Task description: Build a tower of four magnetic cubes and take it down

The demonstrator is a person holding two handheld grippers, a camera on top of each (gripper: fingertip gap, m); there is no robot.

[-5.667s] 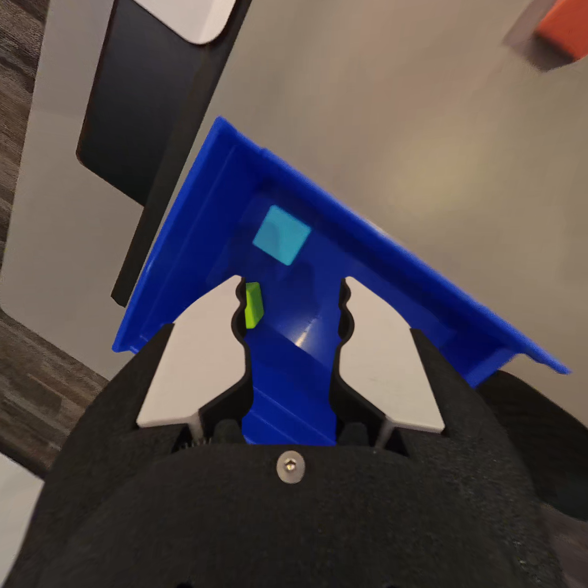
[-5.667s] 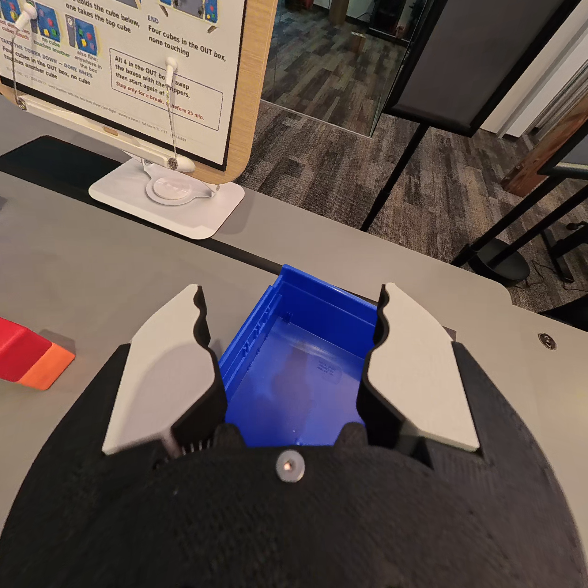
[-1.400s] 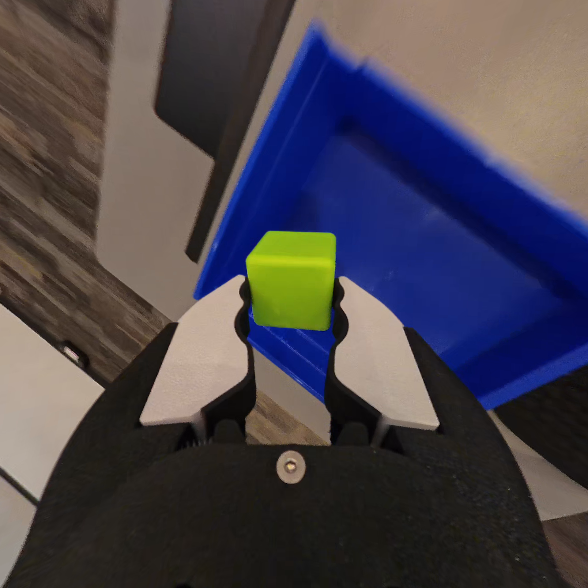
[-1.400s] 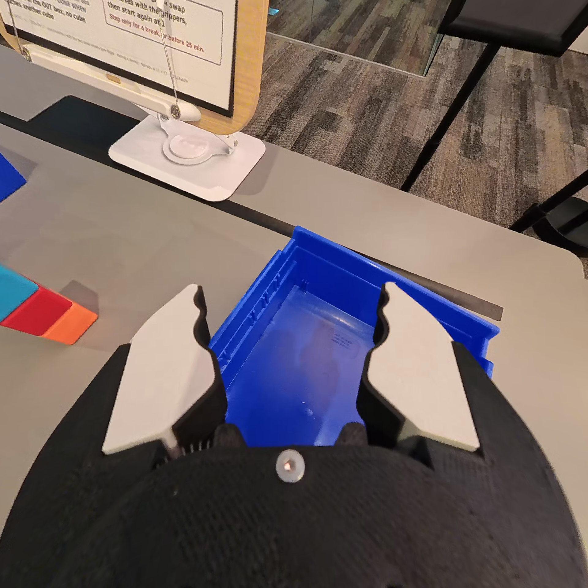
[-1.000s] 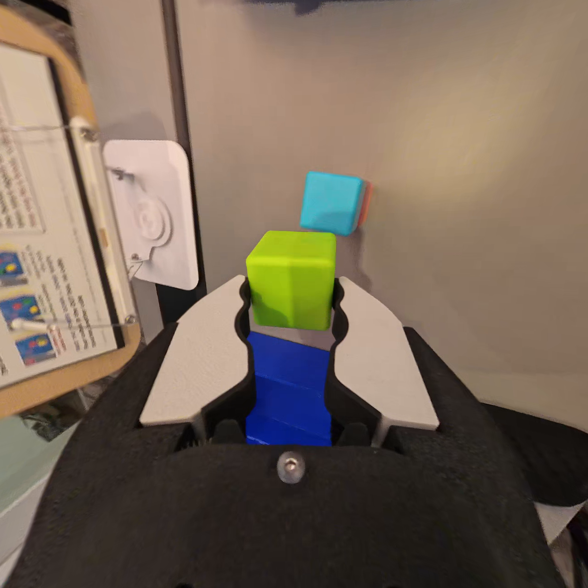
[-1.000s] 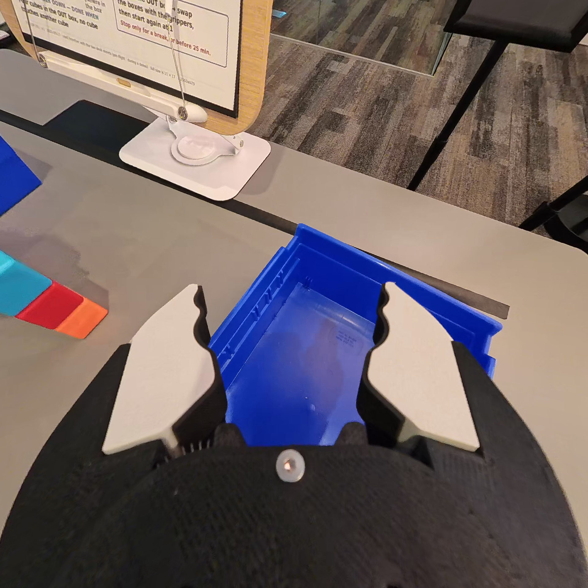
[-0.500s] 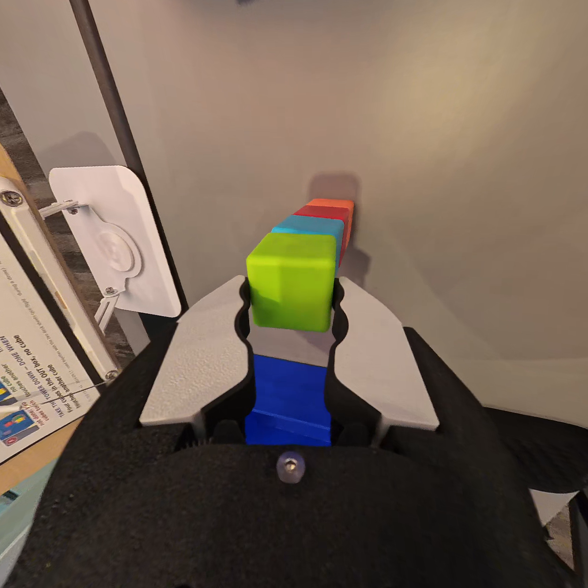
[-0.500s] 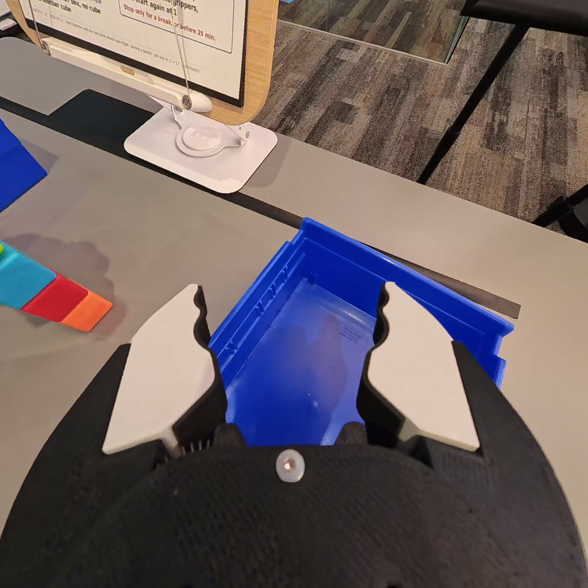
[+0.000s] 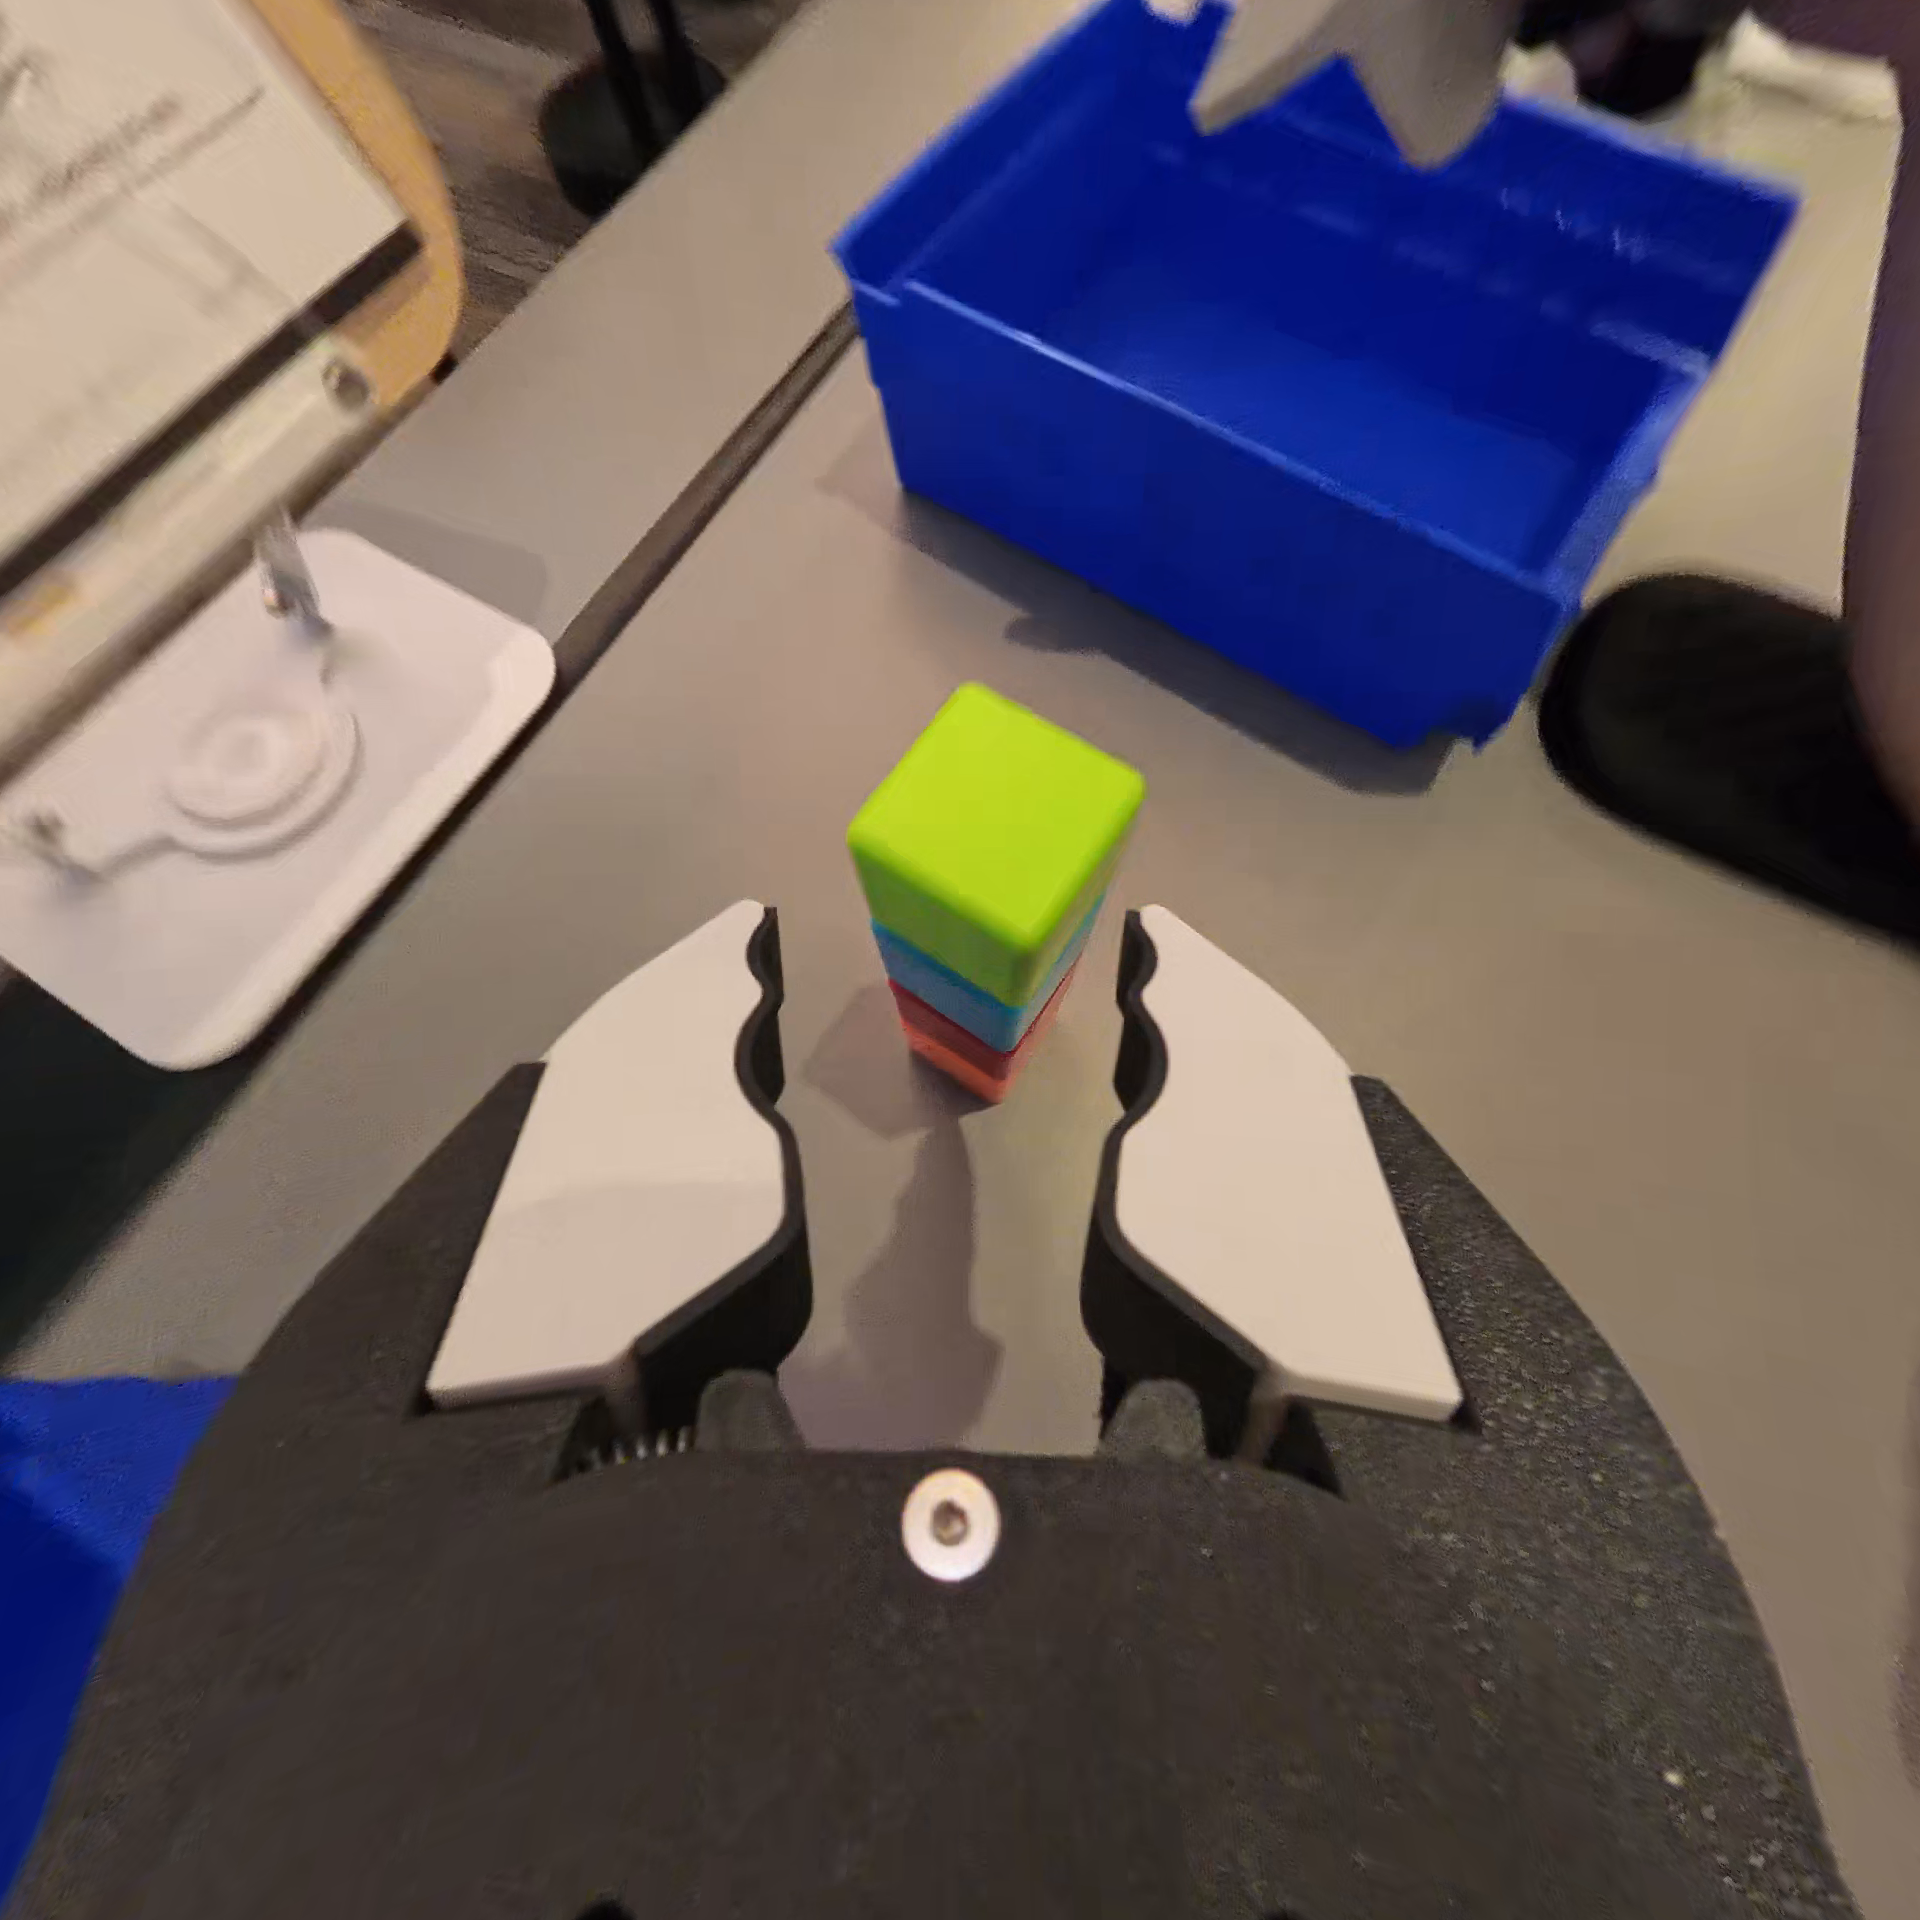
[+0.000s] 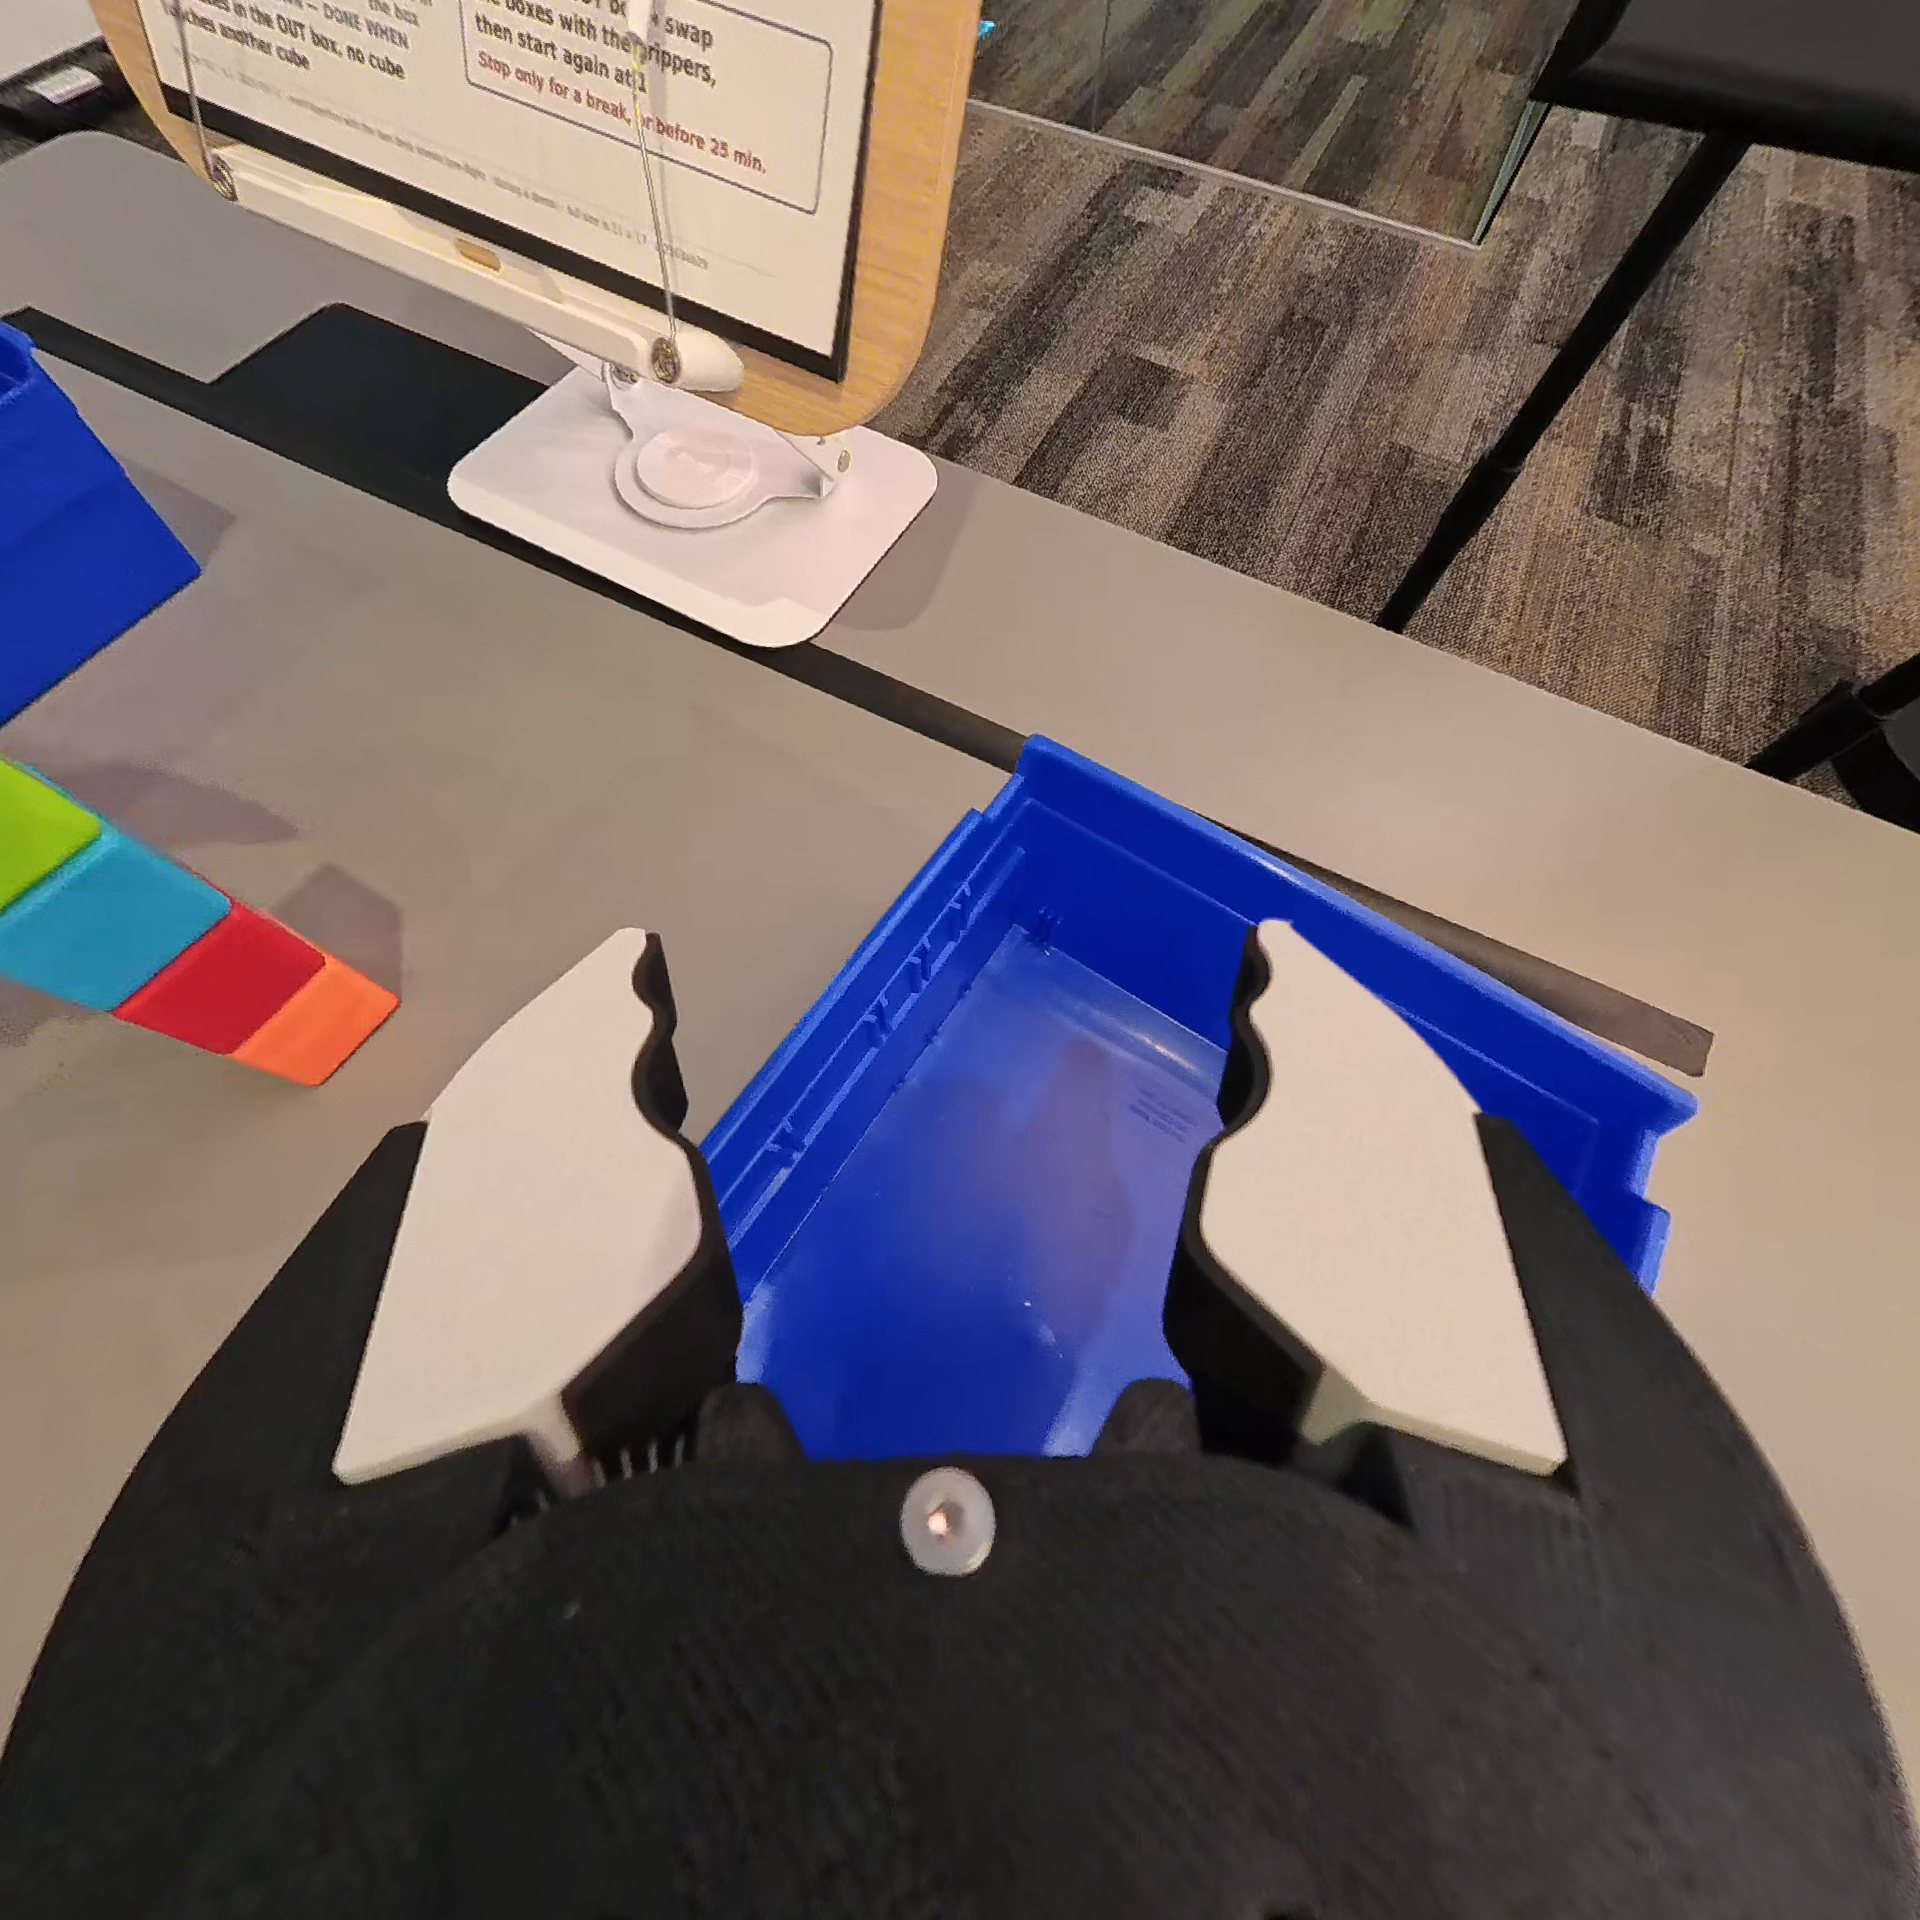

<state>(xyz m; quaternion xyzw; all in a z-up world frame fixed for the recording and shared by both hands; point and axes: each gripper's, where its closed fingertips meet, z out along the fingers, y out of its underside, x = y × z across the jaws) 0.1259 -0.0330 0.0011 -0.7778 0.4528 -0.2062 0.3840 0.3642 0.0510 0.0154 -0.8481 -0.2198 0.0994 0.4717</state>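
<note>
a finished tower of four cubes is standing on the grey table (image 9: 1351,1091), green cube (image 9: 992,836) on top, then the blue cube (image 10: 109,935), the red cube (image 10: 223,982) and the orange cube (image 10: 317,1023) at the bottom, each one sitting squarely on the next, apparently drawn together by their magnets. the left gripper (image 9: 945,971) is hovering just in front of the stack with its jaws apart and nothing between them, the green cube sitting free beyond the fingertips and touched by neither; the gap looks wide enough to let the tower stand without being nudged. the right gripper (image 10: 951,997) is hanging over the empty blue bin (image 10: 1455,956) to the tower's right, jaws also spread wide and holding nothing, seemingly waiting beside the place where cubes are to be dropped. a second blue bin (image 10: 62,582) is peeking in at the far left of the right wrist view, and a sign on a white stand (image 10: 696,520) is standing at the table's far edge. the building half of the job appears complete; what is coming next is likely the take-down, one gripper steadying the lower cubes while the other is pulling the green one off against the magnetic hold, a move that could topple the stack if done one-handed.
</note>
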